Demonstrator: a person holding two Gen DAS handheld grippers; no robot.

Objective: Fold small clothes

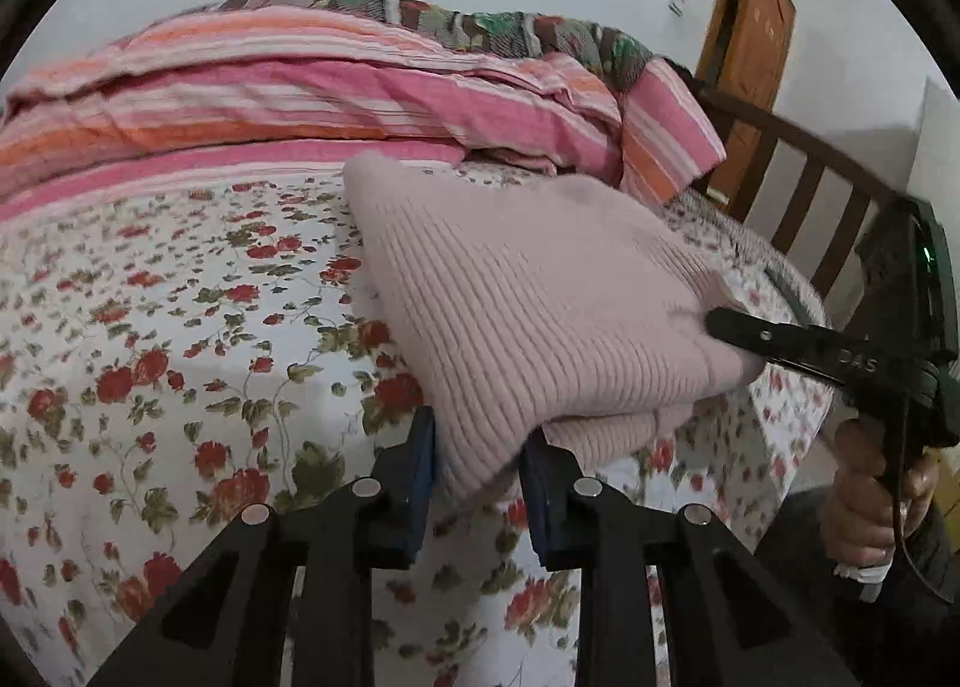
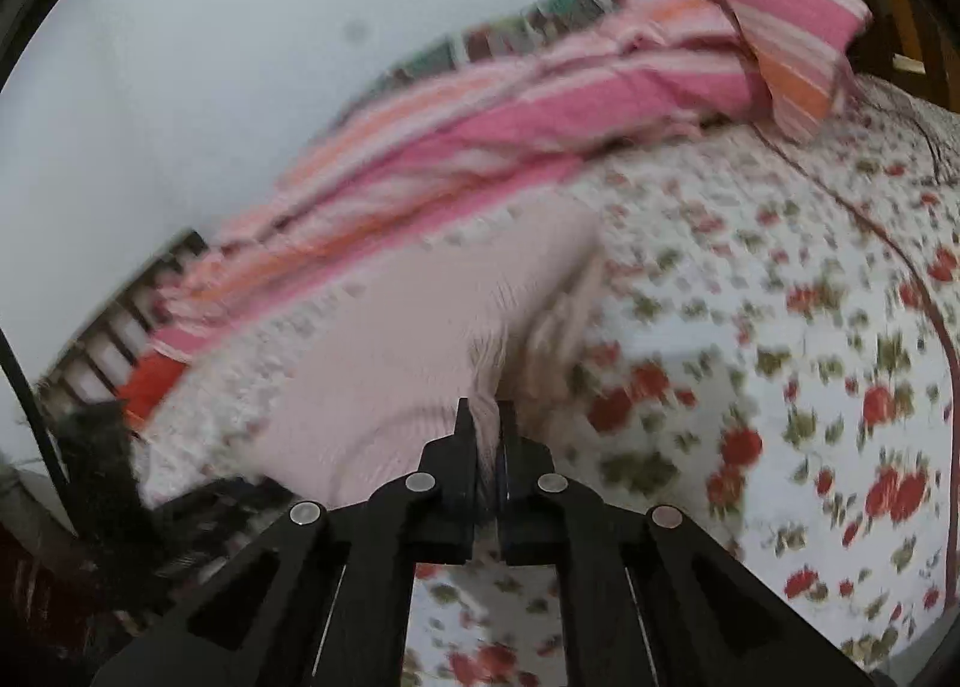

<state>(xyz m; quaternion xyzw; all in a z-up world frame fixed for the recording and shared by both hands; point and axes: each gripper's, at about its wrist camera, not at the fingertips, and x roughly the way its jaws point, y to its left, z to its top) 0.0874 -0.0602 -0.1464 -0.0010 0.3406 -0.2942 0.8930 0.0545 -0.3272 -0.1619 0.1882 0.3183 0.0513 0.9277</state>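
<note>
Pink sweater (image 1: 528,297) lies already folded over on the bed (image 1: 150,327); right gripper (image 2: 487,417) clenched on its edge; left gripper (image 1: 477,447) released around the near corner; final tidy left

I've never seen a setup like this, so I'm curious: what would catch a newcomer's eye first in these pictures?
First, the pale pink ribbed sweater, folded in the middle of the bed, with the left gripper open around its near corner and the right gripper pinched shut on its other edge. Beneath it spreads the white bedspread with red roses, and a striped pink and orange quilt is heaped along the wall behind.
</note>
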